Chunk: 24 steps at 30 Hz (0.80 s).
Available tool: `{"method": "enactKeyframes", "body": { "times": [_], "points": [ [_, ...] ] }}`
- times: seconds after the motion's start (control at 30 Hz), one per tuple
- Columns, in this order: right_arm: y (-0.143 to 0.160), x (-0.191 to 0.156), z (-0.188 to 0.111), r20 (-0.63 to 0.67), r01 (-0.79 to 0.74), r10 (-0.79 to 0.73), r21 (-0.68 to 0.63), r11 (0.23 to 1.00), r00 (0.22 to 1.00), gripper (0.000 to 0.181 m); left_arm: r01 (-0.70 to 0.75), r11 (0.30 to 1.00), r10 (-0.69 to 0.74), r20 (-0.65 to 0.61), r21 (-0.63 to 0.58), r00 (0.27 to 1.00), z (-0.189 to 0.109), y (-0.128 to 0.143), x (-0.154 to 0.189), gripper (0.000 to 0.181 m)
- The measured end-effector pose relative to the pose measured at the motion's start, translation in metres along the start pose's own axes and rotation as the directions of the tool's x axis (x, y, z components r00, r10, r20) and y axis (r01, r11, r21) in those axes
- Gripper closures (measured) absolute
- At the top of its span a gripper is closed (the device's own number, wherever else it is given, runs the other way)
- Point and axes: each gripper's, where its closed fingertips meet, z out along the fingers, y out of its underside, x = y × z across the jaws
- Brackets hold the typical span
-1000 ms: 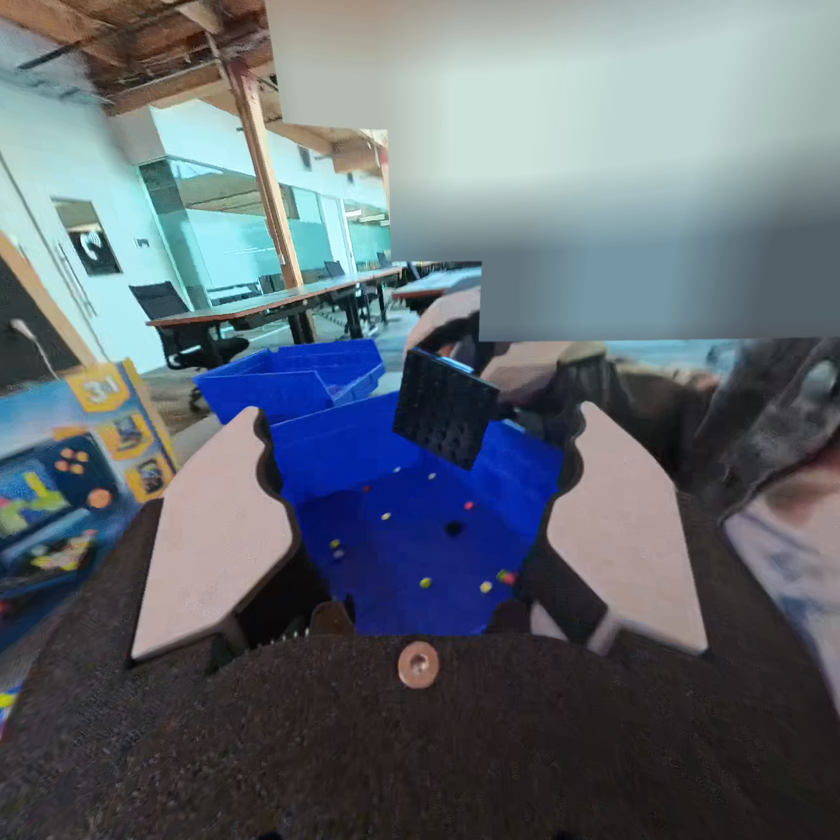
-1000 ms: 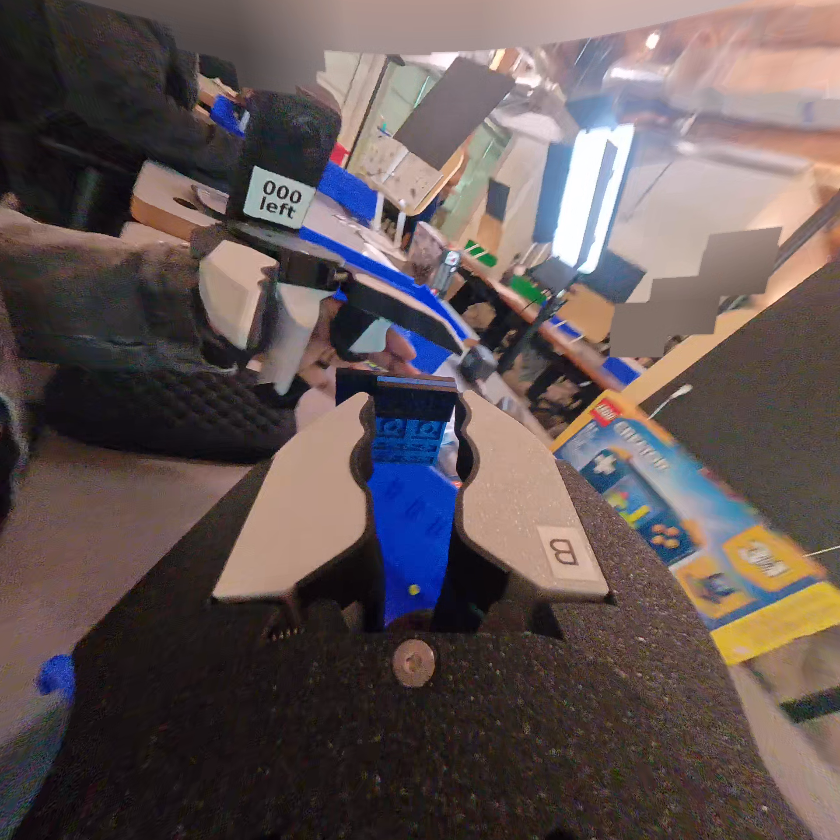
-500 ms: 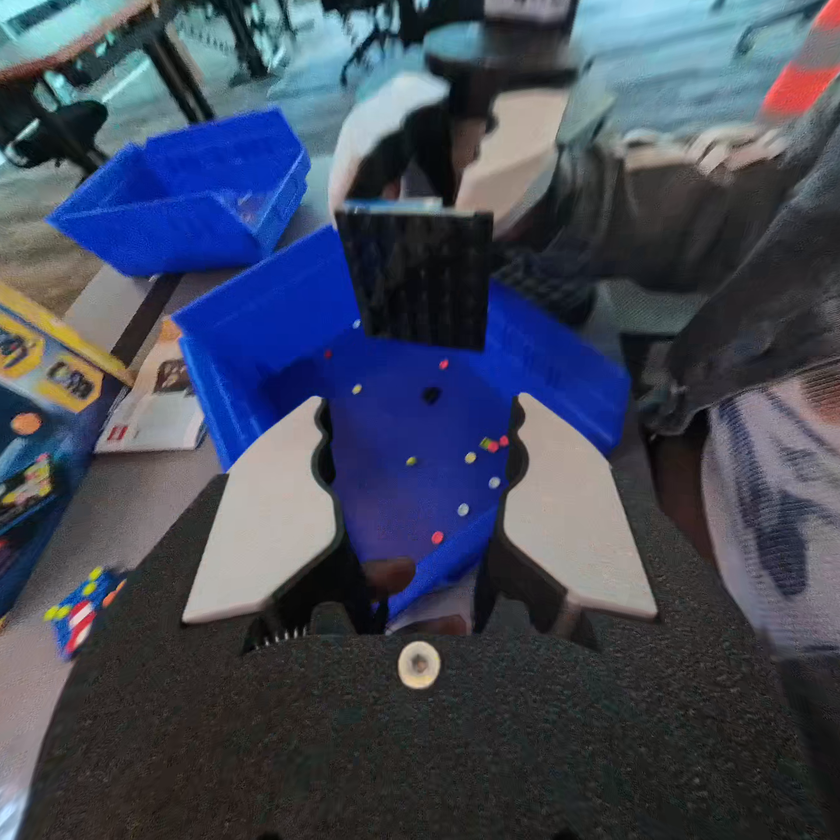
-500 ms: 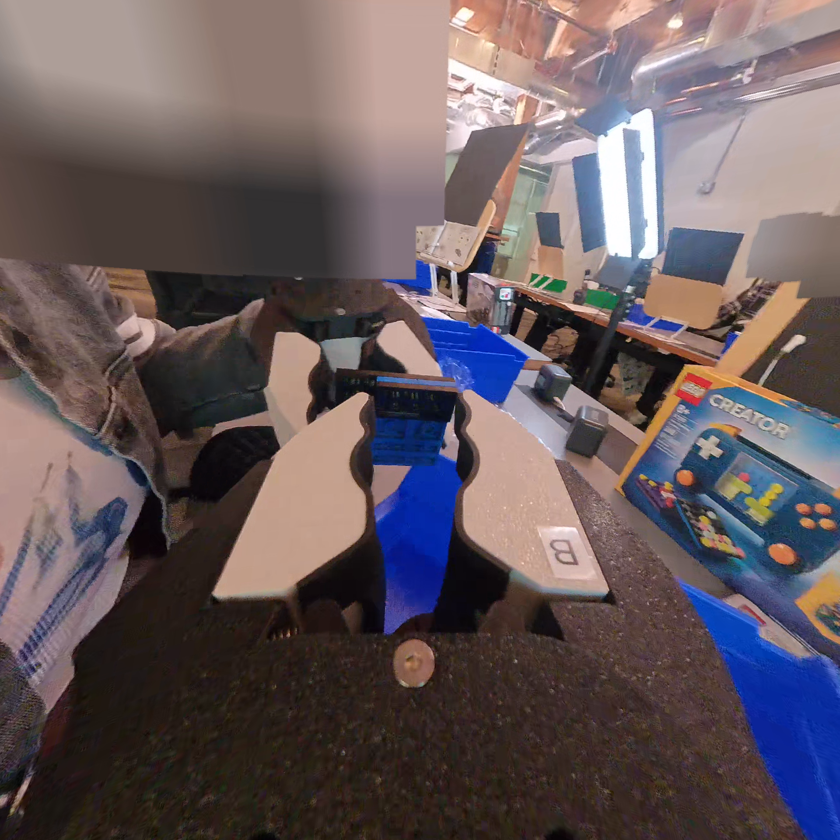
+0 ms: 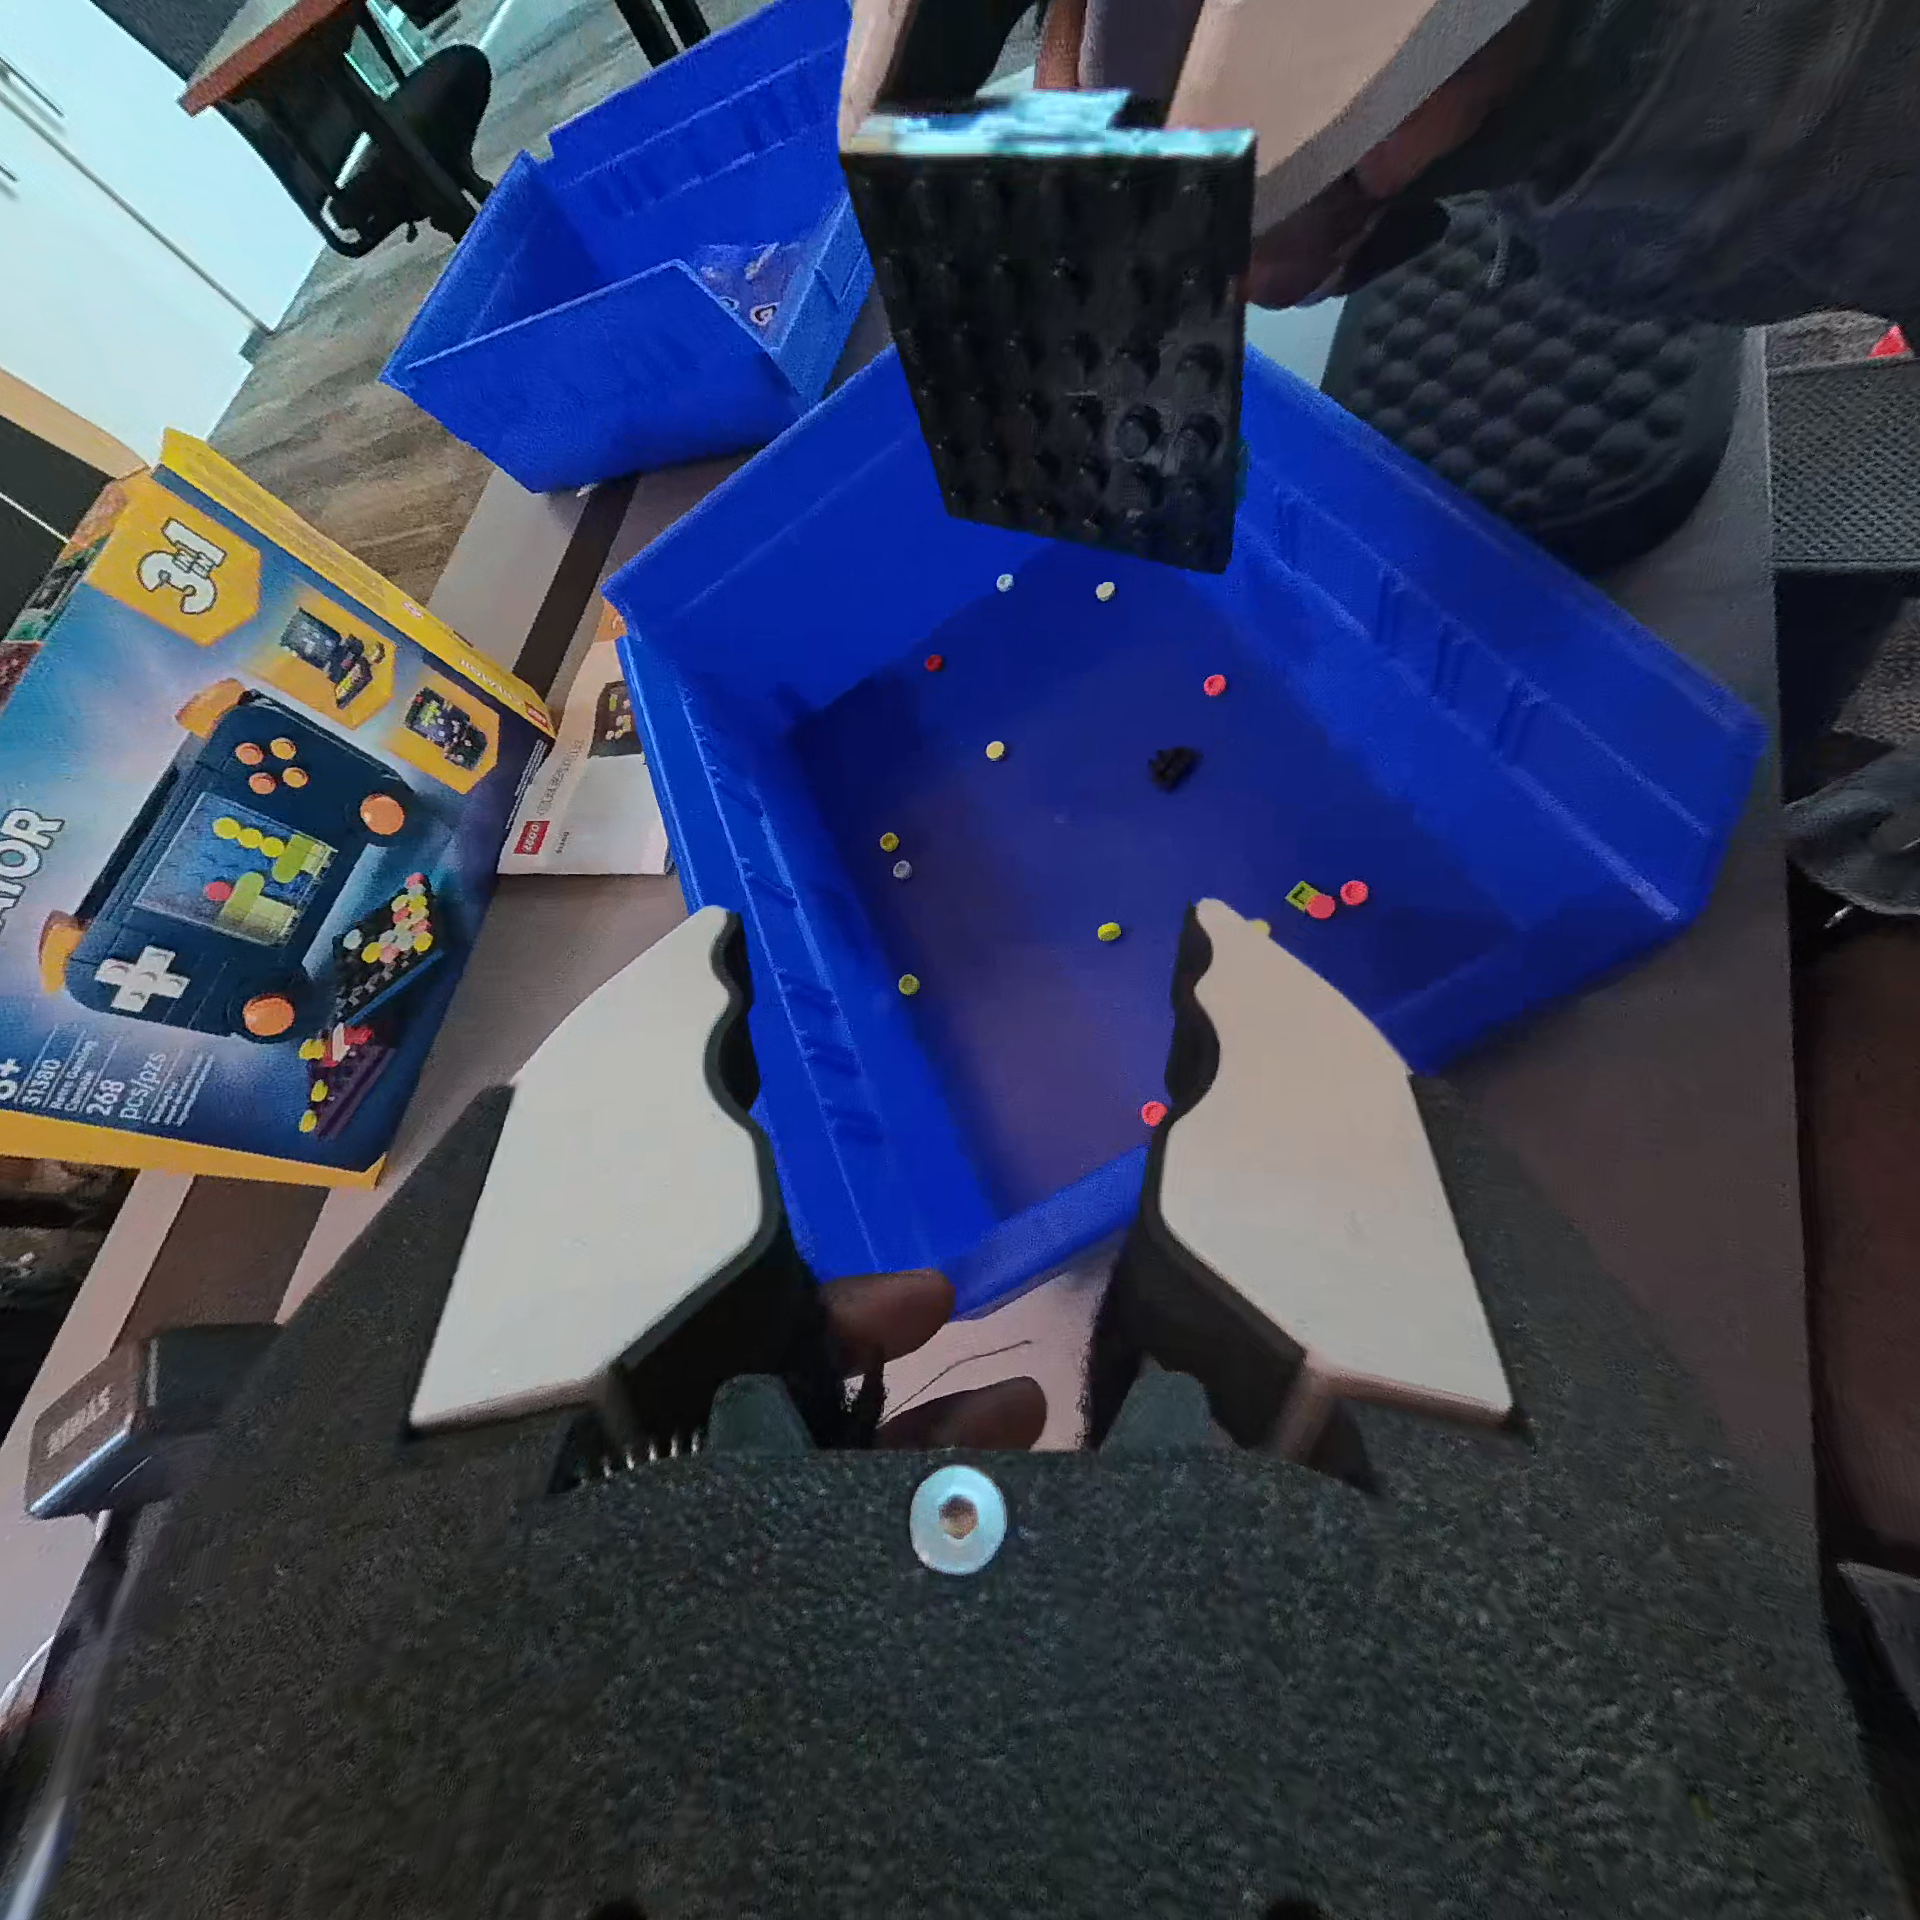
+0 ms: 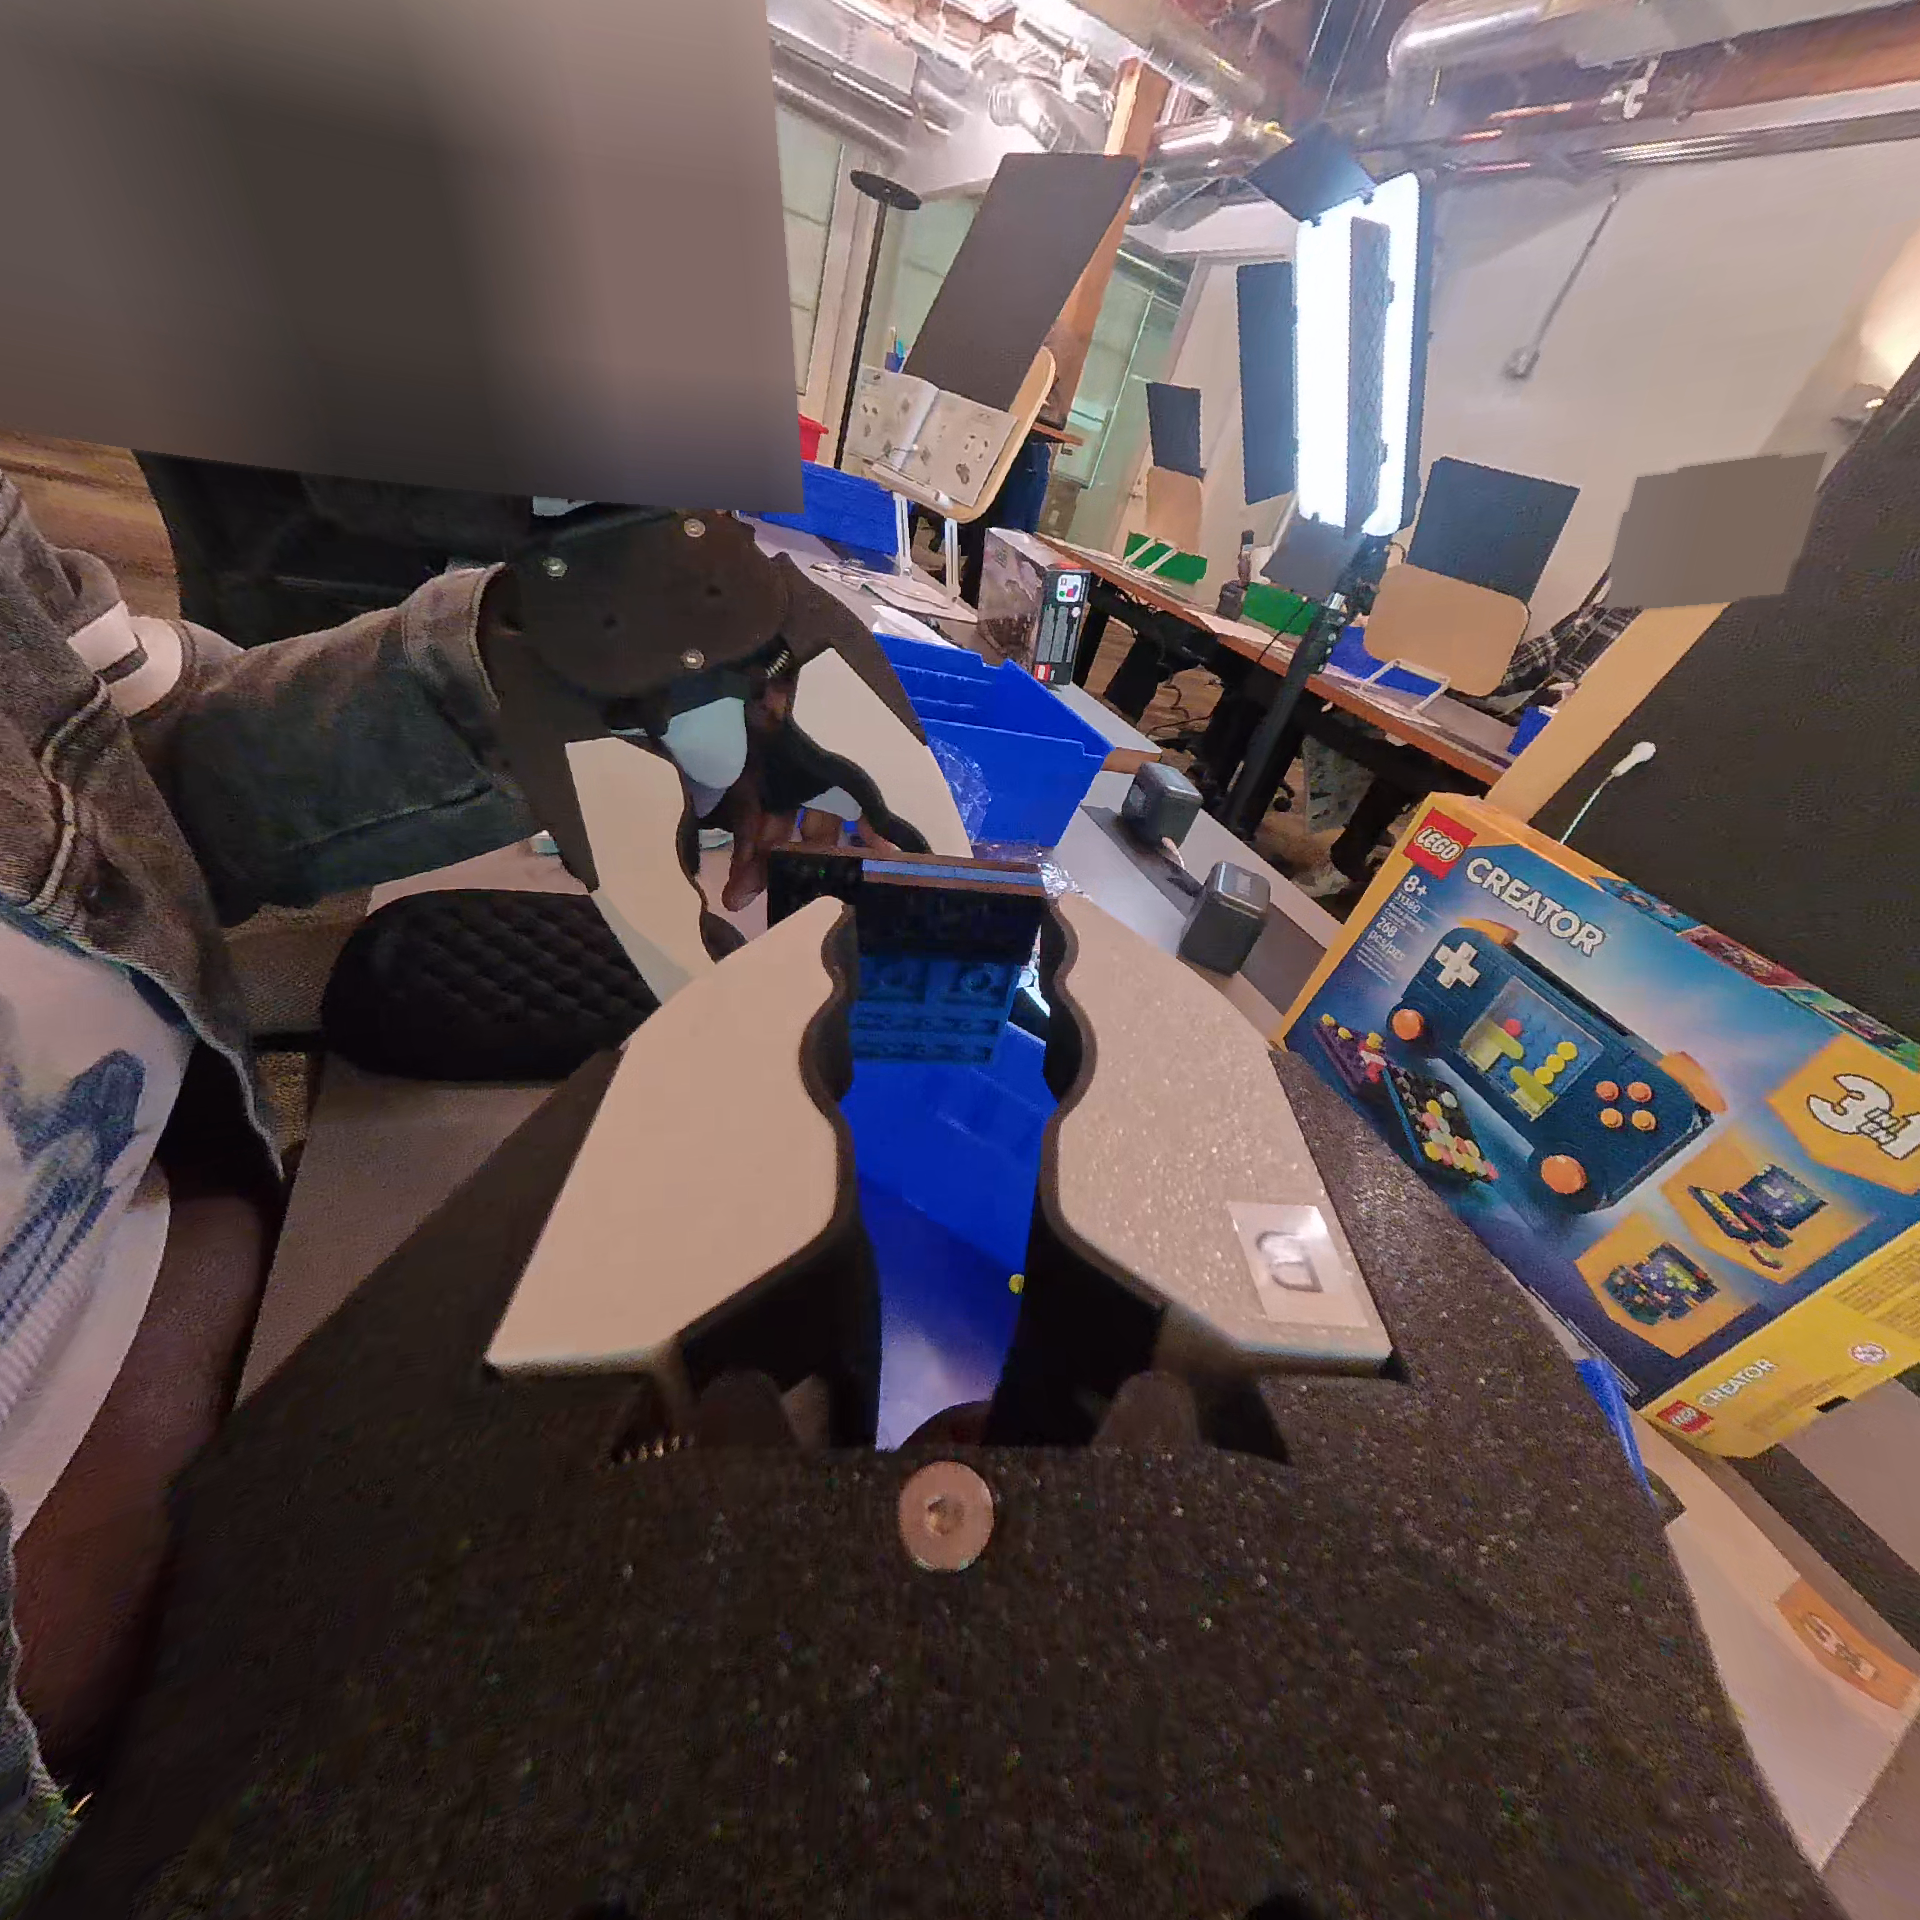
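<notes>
My right gripper (image 6: 945,925) is shut on a black studded plate with blue bricks on its underside (image 6: 935,987). It holds the plate in the air above a large blue bin (image 6: 935,1174). In the left wrist view the plate (image 5: 1060,343) hangs over the far side of the bin (image 5: 1455,748). The bin floor holds several small yellow, red and grey round studs and one black piece (image 5: 1172,767). My left gripper (image 5: 961,935) is open and empty above the bin's near edge, facing the plate. It also shows in the right wrist view (image 6: 769,831).
A toy brick set box (image 5: 208,810) lies left of the bin, with a booklet (image 5: 582,790) beside it. A second blue bin (image 5: 644,281) stands farther back. A black quilted cushion (image 5: 1527,395) is at the right. A person's sleeve (image 6: 312,748) is close by.
My left gripper has tilted down and moved over the bin, staying open. My right gripper has kept hold of the plate while its view swung towards the box.
</notes>
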Motion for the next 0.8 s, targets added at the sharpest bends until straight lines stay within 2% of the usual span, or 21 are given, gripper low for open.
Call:
{"method": "enactKeyframes", "body": {
  "times": [0.17, 0.4, 0.43, 0.5, 0.57, 0.6, 0.63, 0.67, 0.73, 0.8],
  "points": [
    [0.002, -0.001, 0.002, 0.009, -0.003, 0.003, -0.001, 1.0, 1.0, 0.148, -0.029, 0.999, 0.029, 0.017, -0.025, 0.999, 0.002, 0.004, -0.002, 0.103],
    [0.005, -0.005, 0.005, 0.042, -0.018, 0.018, -0.011, 1.0, 0.999, 0.147, -0.003, 0.999, 0.005, -0.041, 0.054, 0.999, 0.002, -0.004, 0.004, 0.098],
    [0.007, -0.008, 0.007, 0.063, -0.034, 0.035, -0.023, 0.999, 0.997, 0.148, -0.004, 0.995, 0.011, -0.063, 0.101, 0.998, 0.002, -0.009, 0.008, 0.091],
    [0.009, -0.016, 0.013, 0.124, -0.072, 0.076, -0.043, 0.997, 0.989, 0.148, 0.031, 0.962, -0.001, -0.113, 0.271, 0.994, -0.001, -0.029, 0.015, 0.063],
    [0.007, -0.026, 0.021, 0.19, -0.102, 0.109, -0.044, 0.994, 0.976, 0.148, 0.129, 0.881, -0.053, -0.177, 0.455, 0.983, -0.011, -0.052, 0.019, 0.058],
    [0.006, -0.031, 0.024, 0.218, -0.113, 0.121, -0.049, 0.992, 0.968, 0.148, 0.173, 0.83, -0.068, -0.211, 0.53, 0.975, -0.018, -0.062, 0.02, 0.063],
    [0.006, -0.035, 0.027, 0.241, -0.119, 0.129, -0.056, 0.991, 0.962, 0.148, 0.211, 0.791, -0.086, -0.236, 0.574, 0.968, -0.022, -0.066, 0.019, 0.075],
    [0.006, -0.038, 0.03, 0.257, -0.122, 0.134, -0.063, 0.99, 0.957, 0.148, 0.235, 0.777, -0.092, -0.264, 0.585, 0.96, -0.024, -0.067, 0.02, 0.085],
    [0.006, -0.042, 0.032, 0.281, -0.134, 0.148, -0.071, 0.988, 0.948, 0.148, 0.241, 0.786, -0.063, -0.315, 0.569, 0.947, -0.022, -0.063, 0.025, 0.093],
    [0.004, -0.043, 0.033, 0.295, -0.157, 0.168, -0.06, 0.986, 0.94, 0.148, 0.215, 0.803, -0.041, -0.308, 0.556, 0.95, -0.018, -0.06, 0.027, 0.097]
  ]
}}
